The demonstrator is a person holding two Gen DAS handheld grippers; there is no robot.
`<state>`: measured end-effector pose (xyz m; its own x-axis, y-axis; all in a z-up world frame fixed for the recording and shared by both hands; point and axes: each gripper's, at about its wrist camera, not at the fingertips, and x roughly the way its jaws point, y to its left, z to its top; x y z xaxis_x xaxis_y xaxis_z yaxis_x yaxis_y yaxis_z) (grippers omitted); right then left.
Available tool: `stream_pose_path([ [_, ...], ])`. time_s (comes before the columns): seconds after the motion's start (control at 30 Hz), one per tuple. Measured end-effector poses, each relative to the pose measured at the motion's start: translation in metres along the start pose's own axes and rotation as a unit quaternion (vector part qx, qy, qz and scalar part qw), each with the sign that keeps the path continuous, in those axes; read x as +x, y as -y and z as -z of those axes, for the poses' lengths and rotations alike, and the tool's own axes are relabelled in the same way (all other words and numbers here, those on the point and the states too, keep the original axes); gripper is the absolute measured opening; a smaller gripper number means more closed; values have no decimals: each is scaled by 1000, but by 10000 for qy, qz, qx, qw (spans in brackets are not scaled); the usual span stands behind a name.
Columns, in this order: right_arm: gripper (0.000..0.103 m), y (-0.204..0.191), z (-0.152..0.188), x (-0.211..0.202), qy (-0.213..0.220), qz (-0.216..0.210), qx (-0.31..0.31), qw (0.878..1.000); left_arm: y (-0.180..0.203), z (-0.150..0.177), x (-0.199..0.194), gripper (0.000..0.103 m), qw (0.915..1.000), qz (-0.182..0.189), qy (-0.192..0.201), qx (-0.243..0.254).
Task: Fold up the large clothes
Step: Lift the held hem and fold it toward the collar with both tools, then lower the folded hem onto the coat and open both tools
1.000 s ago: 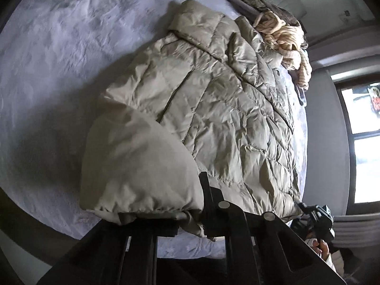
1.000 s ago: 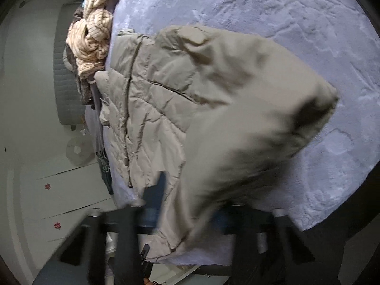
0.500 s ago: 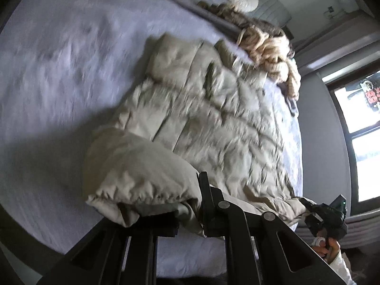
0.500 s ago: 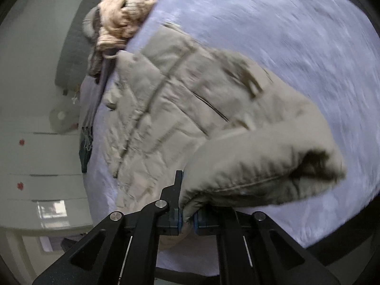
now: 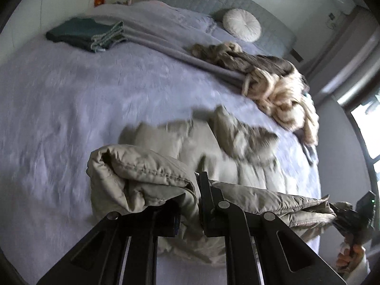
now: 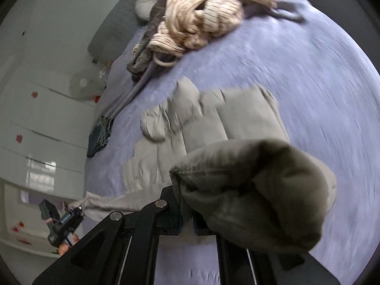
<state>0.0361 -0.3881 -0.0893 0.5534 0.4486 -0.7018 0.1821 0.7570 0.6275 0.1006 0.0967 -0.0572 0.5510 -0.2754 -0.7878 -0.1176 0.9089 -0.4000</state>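
Note:
A beige quilted puffer jacket [image 5: 228, 147] lies on the lavender bed cover [image 5: 71, 99], its near hem lifted. My left gripper [image 5: 190, 201] is shut on one bunched hem corner. My right gripper [image 6: 187, 218] is shut on the other corner, a puffed fold [image 6: 256, 190] that hangs over its fingers. The hem stretches between the two grippers. The right gripper also shows at the far right of the left wrist view [image 5: 356, 216], and the left gripper shows at the lower left of the right wrist view [image 6: 64, 223]. The far part of the jacket [image 6: 213, 118] rests on the bed, blurred.
A heap of cream striped and grey-brown clothes [image 5: 277, 87] lies at the bed's far right, also in the right wrist view [image 6: 201, 19]. A folded dark green cloth [image 5: 85, 33] and a round white cushion [image 5: 242, 25] sit near the headboard. A window [image 5: 368, 130] is at right.
Both grippers have lifted the jacket's hem and swung toward the head of the bed. More of the jacket is raised and doubled over; the headboard and the folded green cloth have come into view.

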Motion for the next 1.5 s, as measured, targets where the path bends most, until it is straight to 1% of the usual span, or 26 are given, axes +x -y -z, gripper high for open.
stream_pose_path([
  [0.13, 6, 2, -57, 48, -188, 49, -73, 9998, 5, -29, 44, 15, 9993, -368, 20, 8],
  [0.27, 6, 8, -87, 95, -333, 250, -103, 9991, -2, -43, 95, 15, 9974, -703, -143, 50],
  [0.33, 6, 14, -94, 116, -351, 337, -78, 9988, -6, -45, 120, 15, 9962, -818, -257, 148],
  [0.43, 6, 32, -96, 142, -327, 393, 147, 9986, -13, -43, 158, 15, 9943, -927, -441, 270],
  [0.53, 6, 50, -94, 164, -269, 355, 393, 9982, -15, -43, 183, 15, 9936, -964, -480, 345],
  [0.67, 7, 57, -91, 176, -96, 328, 417, 9985, -13, -42, 193, 15, 9921, -1042, -470, 511],
  [0.77, 7, 53, -89, 174, -38, 366, 408, 9985, -13, -43, 183, 16, 9931, -967, -436, 492],
  [0.83, 9, 49, -90, 167, -45, 377, 365, 9986, -13, -45, 170, 25, 9943, -854, -367, 531],
  [0.87, 15, 47, -90, 164, -43, 379, 336, 9987, -13, -45, 161, 43, 9947, -815, -248, 584],
  [0.9, 21, 45, -90, 157, -18, 380, 301, 9988, -12, -45, 153, 81, 9944, -838, -115, 628],
  [0.93, 44, 43, -90, 150, 35, 367, 259, 9990, -11, -43, 139, 97, 9929, -946, 148, 705],
  [0.97, 79, 41, -90, 141, 97, 332, 196, 9992, -10, -41, 127, 103, 9904, -1056, 435, 779],
  [1.0, 90, 39, -90, 135, 147, 289, 127, 9994, -8, -41, 120, 103, 9886, -1092, 568, 862],
  [1.03, 92, 35, -89, 125, 267, 288, -10, 9992, -6, -41, 115, 103, 9874, -1130, 584, 944],
  [1.1, 92, 29, -88, 114, 351, 507, -285, 9977, -5, -42, 113, 102, 9868, -1165, 528, 993],
  [1.13, 86, 26, -86, 111, 340, 643, -433, 9964, -4, -42, 115, 99, 9880, -1085, 461, 998],
  [1.17, 60, 24, -85, 111, 314, 782, -531, 9950, -2, -43, 120, 82, 9897, -939, 314, 1038],
  [1.2, 41, 23, -83, 112, 257, 958, -651, 9929, 0, -44, 124, 63, 9902, -875, 202, 1068],
  [1.23, 16, 23, -83, 119, 97, 1176, -781, 9899, 4, -43, 131, 56, 9905, -813, 87, 1101],
  [1.27, 14, 25, -84, 125, -12, 1238, -806, 9890, 7, -42, 139, 49, 9909, -740, -6, 1129],
  [1.3, 14, 30, -84, 132, -95, 1200, -768, 9898, 11, -41, 148, 48, 9905, -731, -53, 1162],
  [1.33, 13, 34, -84, 135, -113, 1206, -755, 9898, 15, -40, 156, 48, 9895, -812, -63, 1197],
  [1.4, 12, 39, -87, 147, -117, 1324, -812, 9878, 18, -39, 180, 48, 9859, -1065, -97, 1284],
  [1.43, 8, 43, -90, 155, -115, 1418, -864, 9861, 17, -40, 194, 48, 9847, -1186, -119, 1272],
  [1.5, 7, 47, -97, 171, -135, 1561, -938, 9832, 13, -42, 216, 48, 9845, -1296, -146, 1172],
])
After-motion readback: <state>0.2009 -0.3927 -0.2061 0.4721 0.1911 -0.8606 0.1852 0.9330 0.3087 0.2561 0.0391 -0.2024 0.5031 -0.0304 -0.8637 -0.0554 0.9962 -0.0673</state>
